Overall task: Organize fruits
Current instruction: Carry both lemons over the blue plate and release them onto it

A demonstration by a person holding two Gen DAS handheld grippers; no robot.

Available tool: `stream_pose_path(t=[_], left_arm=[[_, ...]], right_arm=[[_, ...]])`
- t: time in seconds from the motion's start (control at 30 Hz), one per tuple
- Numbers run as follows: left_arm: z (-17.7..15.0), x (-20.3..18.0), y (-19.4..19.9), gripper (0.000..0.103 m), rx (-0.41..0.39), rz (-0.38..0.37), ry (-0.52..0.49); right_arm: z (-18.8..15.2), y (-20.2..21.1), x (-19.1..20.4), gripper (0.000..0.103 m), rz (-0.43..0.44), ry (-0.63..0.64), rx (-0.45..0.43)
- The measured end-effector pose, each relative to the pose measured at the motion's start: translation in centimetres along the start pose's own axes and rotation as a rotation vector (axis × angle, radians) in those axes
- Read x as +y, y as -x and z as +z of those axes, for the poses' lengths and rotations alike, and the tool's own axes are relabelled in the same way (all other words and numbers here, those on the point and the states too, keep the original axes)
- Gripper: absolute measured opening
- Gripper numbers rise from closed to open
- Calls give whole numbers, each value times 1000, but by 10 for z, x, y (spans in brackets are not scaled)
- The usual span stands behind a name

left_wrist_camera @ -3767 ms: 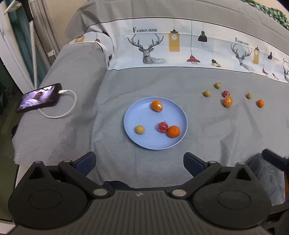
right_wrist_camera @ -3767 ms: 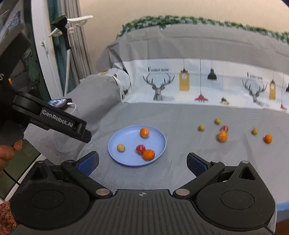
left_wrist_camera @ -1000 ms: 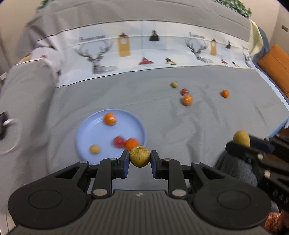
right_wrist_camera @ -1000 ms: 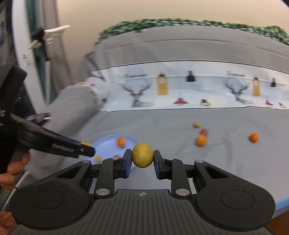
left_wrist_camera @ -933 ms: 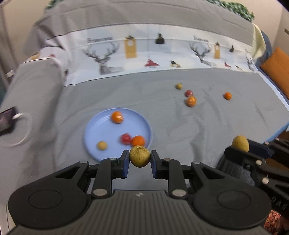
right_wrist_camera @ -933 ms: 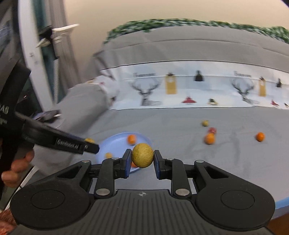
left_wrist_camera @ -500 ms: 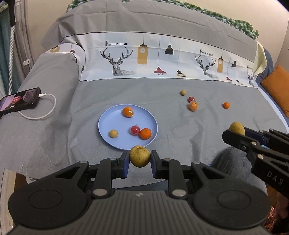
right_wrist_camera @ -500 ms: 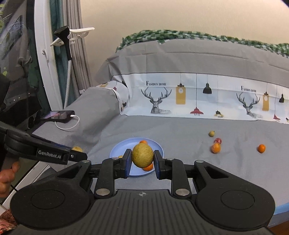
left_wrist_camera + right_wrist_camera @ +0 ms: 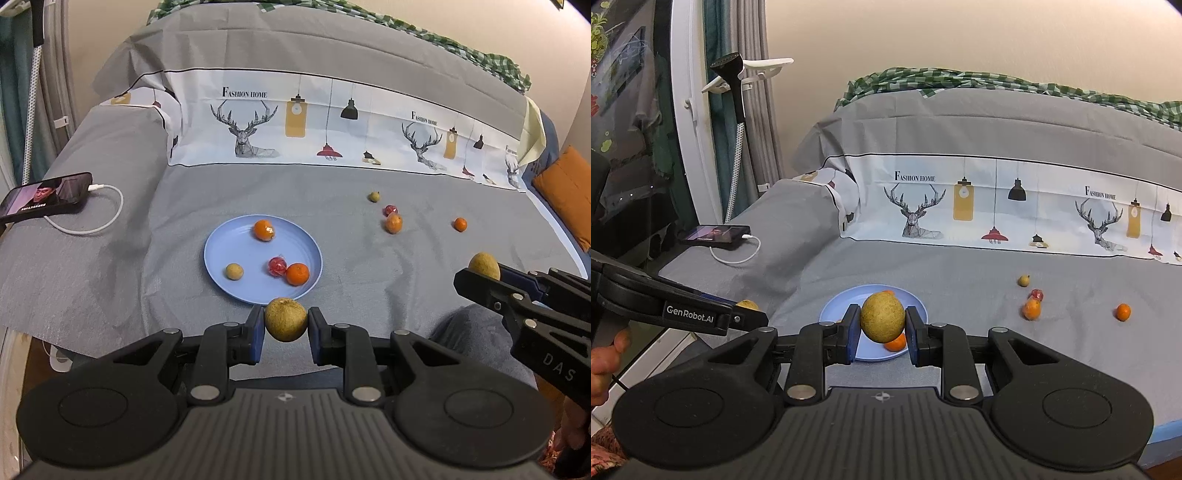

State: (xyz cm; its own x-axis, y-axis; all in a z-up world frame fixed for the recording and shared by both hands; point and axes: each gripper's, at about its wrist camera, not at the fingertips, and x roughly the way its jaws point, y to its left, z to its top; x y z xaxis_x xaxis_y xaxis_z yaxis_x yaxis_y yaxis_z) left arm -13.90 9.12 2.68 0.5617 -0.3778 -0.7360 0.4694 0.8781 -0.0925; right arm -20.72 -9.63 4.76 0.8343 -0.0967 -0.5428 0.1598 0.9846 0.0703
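My left gripper (image 9: 286, 330) is shut on a yellow-brown round fruit (image 9: 285, 318), held above the bed's front edge just short of the blue plate (image 9: 221, 254). The plate carries two oranges (image 9: 263, 229), a red fruit (image 9: 277, 266) and a small yellow fruit (image 9: 234, 271). My right gripper (image 9: 881, 334) is shut on a second yellow-brown fruit (image 9: 882, 316), in front of the same plate (image 9: 919, 306). In the left wrist view that gripper reaches in from the right with its fruit (image 9: 484, 265). Loose fruits lie on the grey sheet: a yellow one (image 9: 374, 196), a red one (image 9: 390, 210), and two oranges (image 9: 393, 223).
A phone (image 9: 44, 195) on a white charging cable (image 9: 107, 218) lies at the bed's left edge. A deer-print bedding band (image 9: 332, 125) runs along the back. An orange cushion (image 9: 569, 188) sits far right. A person's knee (image 9: 476, 332) and hand (image 9: 605, 354) are close below.
Both grippers, each still shut on its fruit, swung left and drew back a little, so the phone came into view and the plate sits nearer centre. The picture has gone sharp and steady.
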Motion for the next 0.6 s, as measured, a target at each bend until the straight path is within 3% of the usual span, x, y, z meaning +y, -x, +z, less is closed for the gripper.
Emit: stream_pose_path(t=[0.6], left_arm=[[5,11,-13,27,29,31,45]], right_arm=[[-1,-27,-10,27,10,-48,62]])
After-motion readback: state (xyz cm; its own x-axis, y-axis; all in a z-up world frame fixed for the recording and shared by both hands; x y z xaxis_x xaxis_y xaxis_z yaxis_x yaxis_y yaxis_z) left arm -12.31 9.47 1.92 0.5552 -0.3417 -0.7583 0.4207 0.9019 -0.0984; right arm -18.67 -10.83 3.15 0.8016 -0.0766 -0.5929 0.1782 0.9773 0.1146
